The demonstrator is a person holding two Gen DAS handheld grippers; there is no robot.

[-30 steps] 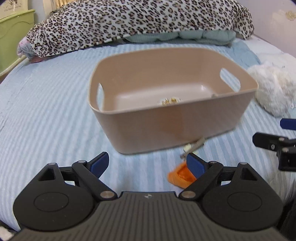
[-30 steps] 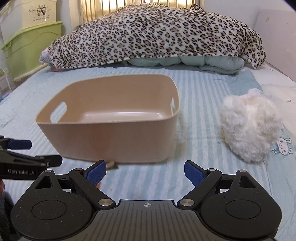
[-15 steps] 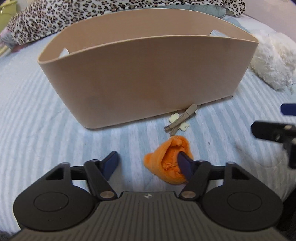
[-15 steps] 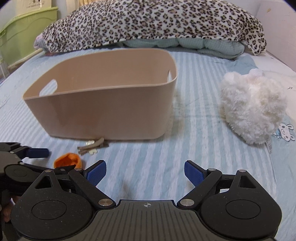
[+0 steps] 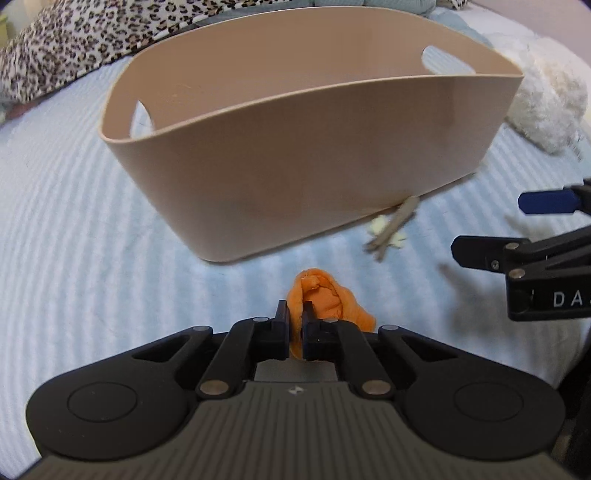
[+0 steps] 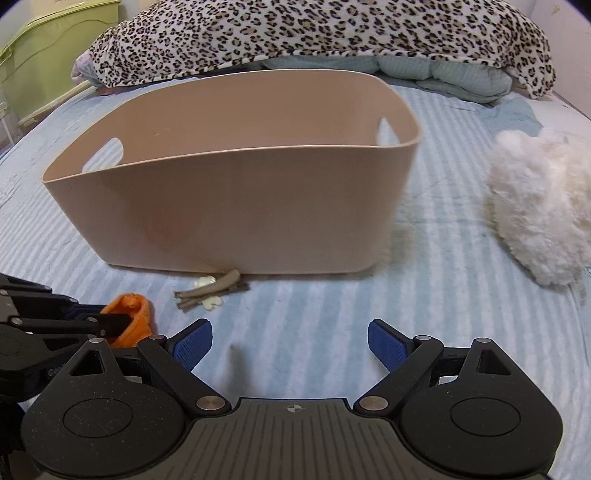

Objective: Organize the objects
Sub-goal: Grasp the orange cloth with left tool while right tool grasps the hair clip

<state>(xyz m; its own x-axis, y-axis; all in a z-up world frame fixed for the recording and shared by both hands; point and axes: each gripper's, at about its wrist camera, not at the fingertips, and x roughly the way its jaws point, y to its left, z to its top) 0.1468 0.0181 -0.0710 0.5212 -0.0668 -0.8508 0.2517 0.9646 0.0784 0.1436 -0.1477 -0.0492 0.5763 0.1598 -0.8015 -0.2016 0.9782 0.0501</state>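
- The left gripper (image 5: 294, 332) has its jaws pinched together on a small crumpled orange cloth (image 5: 327, 301), which lies on the pale blue striped bed sheet (image 5: 74, 240) in front of the bin.
- The right gripper (image 6: 290, 341) hangs low over the sheet with its blue-padded jaws spread wide and nothing between them.
- A large beige plastic storage bin with cut-out handles (image 5: 314, 147) stands upright on the bed, just beyond the orange cloth.
- A grey-brown hair clip with a pale flower (image 6: 208, 288) lies on the sheet against the foot of the bin's near wall, close to the orange cloth but apart from it.
- A fluffy white plush toy (image 6: 539, 210) rests on the sheet to the right of the bin, apart from it.
- A leopard-print blanket (image 6: 314, 33) is heaped behind the bin.
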